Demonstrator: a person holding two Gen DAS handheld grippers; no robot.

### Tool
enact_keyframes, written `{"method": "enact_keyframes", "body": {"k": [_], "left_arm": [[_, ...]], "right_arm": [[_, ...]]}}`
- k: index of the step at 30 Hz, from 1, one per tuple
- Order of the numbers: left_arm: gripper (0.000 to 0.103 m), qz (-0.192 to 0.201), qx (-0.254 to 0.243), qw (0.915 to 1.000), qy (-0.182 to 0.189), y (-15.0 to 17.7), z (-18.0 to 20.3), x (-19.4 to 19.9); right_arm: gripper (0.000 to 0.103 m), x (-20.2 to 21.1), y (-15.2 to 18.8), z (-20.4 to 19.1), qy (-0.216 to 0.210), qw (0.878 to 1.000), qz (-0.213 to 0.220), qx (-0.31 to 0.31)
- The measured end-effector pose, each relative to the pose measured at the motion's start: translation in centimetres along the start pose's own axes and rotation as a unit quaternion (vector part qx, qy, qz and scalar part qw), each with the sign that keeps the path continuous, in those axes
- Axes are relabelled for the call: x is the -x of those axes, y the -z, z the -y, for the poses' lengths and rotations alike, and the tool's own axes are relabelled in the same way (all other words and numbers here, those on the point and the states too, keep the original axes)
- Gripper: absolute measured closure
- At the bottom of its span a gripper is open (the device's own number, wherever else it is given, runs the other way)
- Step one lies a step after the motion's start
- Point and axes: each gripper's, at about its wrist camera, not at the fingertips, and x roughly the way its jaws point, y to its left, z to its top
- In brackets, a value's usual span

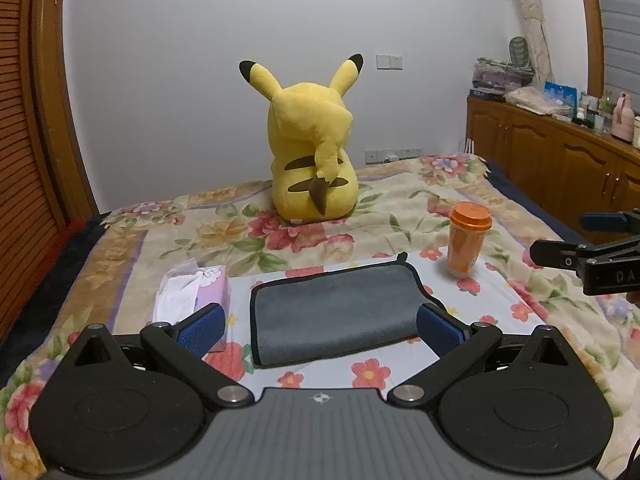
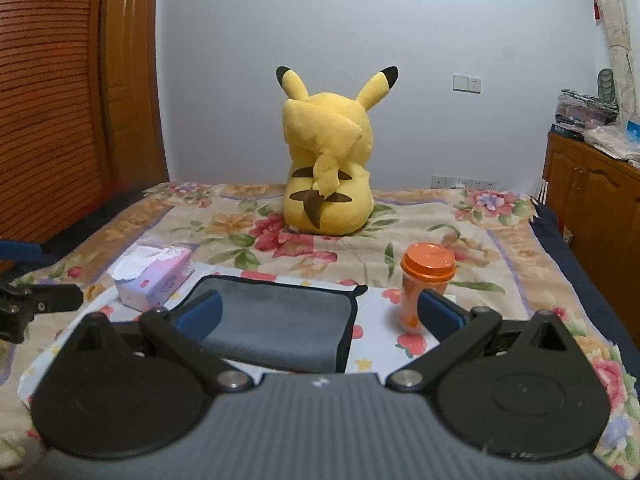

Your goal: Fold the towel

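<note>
Floral bedding covers a bed set against a pale wall, with wooden cabinets along the right and a slatted wooden door at the left.

Seen from the left wrist, the left hand-held gripper hovers low over the bed with its blue-padded fingers spread wide and nothing between them. Beyond them lies the towel, grey with a dark border, folded into a thick rectangle on a pale sheet; its right near corner is hidden behind the right pad. A tissue box sits just beside the towel's left edge, partly covered by the left pad. An orange cup stands upright past the towel's far right corner. A yellow plush toy sits farther back, facing the wall. The right hand-held gripper juts in at the right edge, mostly cut off, its fingers apart.

From the right wrist, the right hand-held gripper also stands wide and empty. The towel lies ahead and left, its near edge hidden by the tool body. The orange cup is partly behind the right pad, and the tissue box and plush toy are visible too. The left hand-held gripper shows blurred and cropped at the left edge.
</note>
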Motion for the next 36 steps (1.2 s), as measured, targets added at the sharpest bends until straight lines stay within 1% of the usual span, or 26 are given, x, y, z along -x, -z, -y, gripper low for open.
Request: {"method": "enact_keyframes", "body": {"k": [7,16,26,31,36], "left_arm": [[0.000,-0.001,0.000,1.0000,-0.003,1.3,0.7,1.8],[0.000,-0.012,0.008,0.9999,0.002,4.0,1.5,3.3],[0.000,-0.031,0.015,0.9994,0.002,6.8,1.8,3.6],[0.000,-0.036,0.010,0.9993,-0.003,7.8,2.3,3.5],[0.000,-0.045,0.023,0.9987,-0.001,9.2,2.7,3.3]], "right_arm": [[0.000,1.8,1.0,-0.4,-0.001,1.000,0.003,-0.004],[0.000,3.7,2.5,-1.1,-0.003,1.000,0.002,-0.007],[0.000,4.4,4.8,-1.7,-0.005,1.000,-0.012,-0.014],[0.000,4.5,5.9,-1.9,-0.006,1.000,-0.018,-0.017],[0.000,4.5,7.3,-1.9,-0.006,0.999,-0.026,-0.021]]}}
